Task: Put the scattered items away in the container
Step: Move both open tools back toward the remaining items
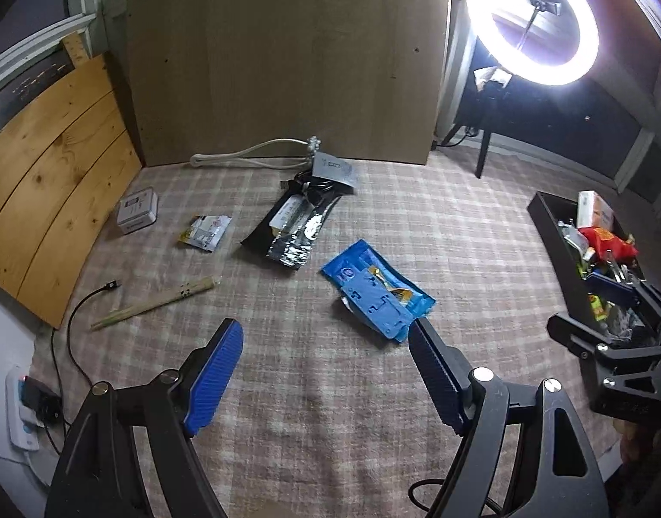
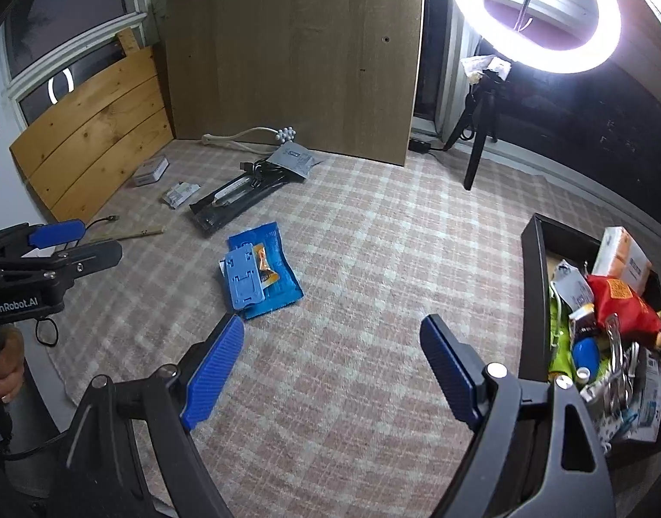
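A blue packet [image 1: 410, 293] [image 2: 283, 278] with a light blue plastic holder [image 1: 373, 302] [image 2: 244, 278] on it lies on the checked cloth, just beyond my open left gripper [image 1: 326, 341]. Farther back lie a black and silver pouch [image 1: 293, 233] [image 2: 233, 198], a small sachet [image 1: 205, 233] [image 2: 181, 193], a white box [image 1: 137, 211] [image 2: 151, 170], wrapped chopsticks [image 1: 155, 302] and a grey packet on cables [image 1: 332, 170] [image 2: 291, 159]. The black container [image 2: 535, 302] [image 1: 559, 250] at the right holds several items. My right gripper [image 2: 332, 334] is open and empty beside it.
A cardboard panel [image 1: 283, 56] and wooden boards [image 1: 58, 164] stand at the back and left. A ring light on a tripod [image 2: 533, 13] stands back right. A black cable [image 1: 77, 302] runs to a power strip [image 1: 26, 410] at the left edge.
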`<action>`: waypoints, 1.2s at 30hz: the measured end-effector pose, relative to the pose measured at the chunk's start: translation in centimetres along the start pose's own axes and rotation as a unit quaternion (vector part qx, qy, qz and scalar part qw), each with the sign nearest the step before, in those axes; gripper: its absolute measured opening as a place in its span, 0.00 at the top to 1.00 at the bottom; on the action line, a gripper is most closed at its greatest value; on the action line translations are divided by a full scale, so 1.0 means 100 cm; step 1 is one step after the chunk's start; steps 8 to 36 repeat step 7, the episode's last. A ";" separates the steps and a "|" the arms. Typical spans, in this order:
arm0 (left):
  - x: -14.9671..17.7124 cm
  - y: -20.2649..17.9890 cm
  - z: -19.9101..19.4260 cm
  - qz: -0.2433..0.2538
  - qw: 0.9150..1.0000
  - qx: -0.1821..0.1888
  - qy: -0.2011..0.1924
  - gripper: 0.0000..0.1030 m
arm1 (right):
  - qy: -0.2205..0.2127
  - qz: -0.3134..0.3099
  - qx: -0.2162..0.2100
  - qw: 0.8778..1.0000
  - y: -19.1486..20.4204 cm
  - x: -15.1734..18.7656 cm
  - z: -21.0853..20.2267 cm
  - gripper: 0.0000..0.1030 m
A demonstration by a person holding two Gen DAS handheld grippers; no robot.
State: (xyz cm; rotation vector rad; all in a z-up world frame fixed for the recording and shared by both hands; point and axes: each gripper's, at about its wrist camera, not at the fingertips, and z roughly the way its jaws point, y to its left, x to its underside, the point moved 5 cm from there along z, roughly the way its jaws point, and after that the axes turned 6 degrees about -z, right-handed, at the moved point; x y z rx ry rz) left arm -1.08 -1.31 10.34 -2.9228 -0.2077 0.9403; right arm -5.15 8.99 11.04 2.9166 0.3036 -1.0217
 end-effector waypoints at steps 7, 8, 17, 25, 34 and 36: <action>0.002 -0.004 -0.008 0.023 1.000 0.013 -0.006 0.25 | 0.001 0.020 0.015 1.000 0.003 0.006 -0.008 0.19; 0.002 -0.004 -0.008 0.023 1.000 0.013 -0.006 0.25 | 0.001 0.020 0.015 1.000 0.003 0.006 -0.008 0.19; 0.002 -0.004 -0.008 0.023 1.000 0.013 -0.006 0.25 | 0.001 0.020 0.015 1.000 0.003 0.006 -0.008 0.19; 0.002 -0.004 -0.008 0.023 1.000 0.013 -0.006 0.25 | 0.001 0.020 0.015 1.000 0.003 0.006 -0.008 0.19; 0.002 -0.004 -0.008 0.023 1.000 0.013 -0.006 0.25 | 0.001 0.020 0.015 1.000 0.003 0.006 -0.008 0.19; 0.002 -0.004 -0.008 0.023 1.000 0.013 -0.006 0.25 | 0.001 0.020 0.015 1.000 0.003 0.006 -0.008 0.19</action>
